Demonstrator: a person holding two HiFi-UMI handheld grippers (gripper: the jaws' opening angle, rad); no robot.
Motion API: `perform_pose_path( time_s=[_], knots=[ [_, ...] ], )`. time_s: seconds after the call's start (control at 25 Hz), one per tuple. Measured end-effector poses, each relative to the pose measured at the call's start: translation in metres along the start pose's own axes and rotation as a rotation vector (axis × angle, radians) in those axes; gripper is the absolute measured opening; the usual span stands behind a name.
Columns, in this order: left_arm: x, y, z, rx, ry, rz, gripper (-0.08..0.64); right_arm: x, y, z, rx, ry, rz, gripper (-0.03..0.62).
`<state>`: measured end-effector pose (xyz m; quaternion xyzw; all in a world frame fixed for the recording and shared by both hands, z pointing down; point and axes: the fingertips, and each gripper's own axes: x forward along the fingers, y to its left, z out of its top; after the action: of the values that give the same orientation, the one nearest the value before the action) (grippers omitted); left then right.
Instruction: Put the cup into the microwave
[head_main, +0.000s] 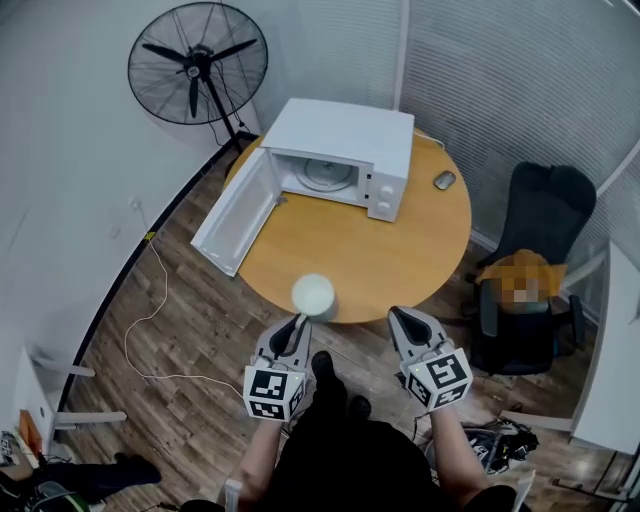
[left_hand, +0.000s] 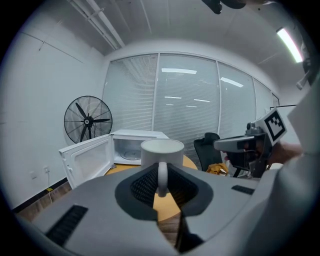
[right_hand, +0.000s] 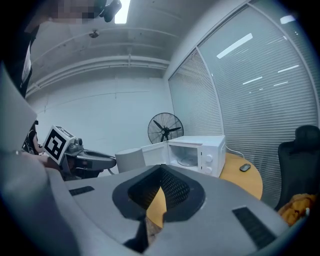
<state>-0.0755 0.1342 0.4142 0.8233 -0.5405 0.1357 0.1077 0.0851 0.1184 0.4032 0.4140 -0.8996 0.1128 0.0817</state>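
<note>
A white cup (head_main: 313, 293) stands near the front edge of the round wooden table (head_main: 400, 250), its handle turned toward me. My left gripper (head_main: 300, 320) meets it from the near side. In the left gripper view the handle sits between the jaw tips of the left gripper (left_hand: 162, 172), which is shut on it, with the cup (left_hand: 161, 152) filling the gap above. My right gripper (head_main: 400, 315) hovers at the table's edge to the cup's right, shut and holding nothing. The white microwave (head_main: 340, 135) stands at the table's far side with its door (head_main: 235, 210) swung wide open to the left and its turntable (head_main: 328, 175) showing.
A computer mouse (head_main: 444, 180) lies on the table right of the microwave. A black office chair (head_main: 535, 260) with an orange cloth stands to the right of the table. A floor fan (head_main: 197, 62) stands at the back left, and a cable (head_main: 150, 310) trails over the wooden floor.
</note>
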Motion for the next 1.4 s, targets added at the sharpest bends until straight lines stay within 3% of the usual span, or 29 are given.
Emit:
perform_pose_path(
  time_s=[0.64, 1.4],
  knots=[
    [0.089, 0.082, 0.030, 0.010, -0.001, -0.100, 0.043, 0.102, -0.027, 0.030, 0.029, 0.025, -0.073, 0.009],
    [0.130, 0.119, 0.002, 0.003, 0.059, -0.116, 0.043, 0.153, -0.021, 0.007, 0.061, 0.091, -0.065, 0.009]
  ],
)
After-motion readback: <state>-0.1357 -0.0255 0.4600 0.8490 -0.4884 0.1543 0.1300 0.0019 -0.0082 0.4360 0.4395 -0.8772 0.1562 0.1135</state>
